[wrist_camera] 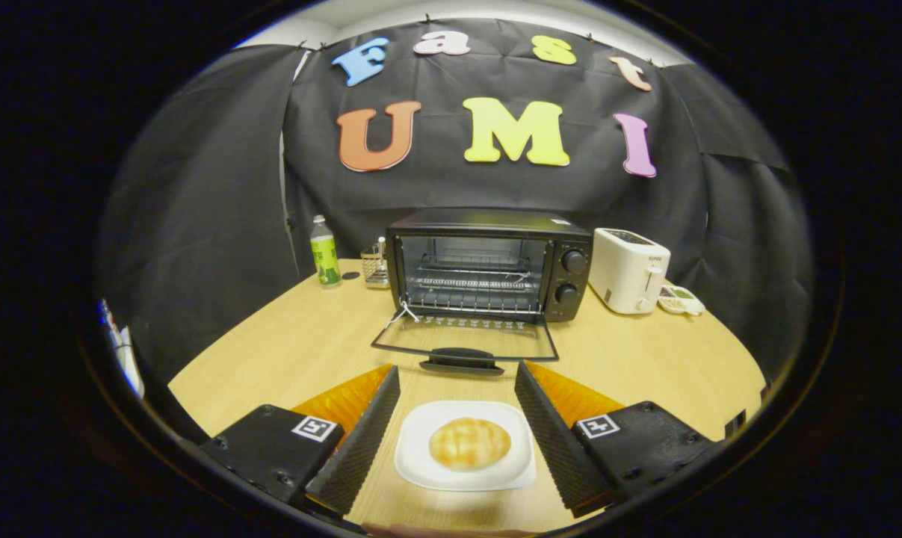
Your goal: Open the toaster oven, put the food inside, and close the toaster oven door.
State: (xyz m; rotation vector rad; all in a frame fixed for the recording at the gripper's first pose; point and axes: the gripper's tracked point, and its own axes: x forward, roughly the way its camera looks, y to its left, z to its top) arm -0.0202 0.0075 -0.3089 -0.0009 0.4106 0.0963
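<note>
Tongs: the tongs are spread wide, gripping nothing; both fingers hang just above the desk.
Bun: a golden bun lies on a white plate, between the fingers and touching neither.
Plate: square with rounded corners, flat on the desk, just short of the oven door.
Oven: a black toaster oven stands beyond the fingers, mid-desk, with its door dropped fully down towards the tongs, handle at the near edge.
Inside: a wire rack shows in the lit cavity; nothing rests on it.
Knobs: two round knobs sit one above the other on the oven's right panel.
Right of oven: a white toaster stands just beside it, with a small dish past that.
Left of oven: a small wire holder near the oven, then a green-labelled bottle upright further left.
</note>
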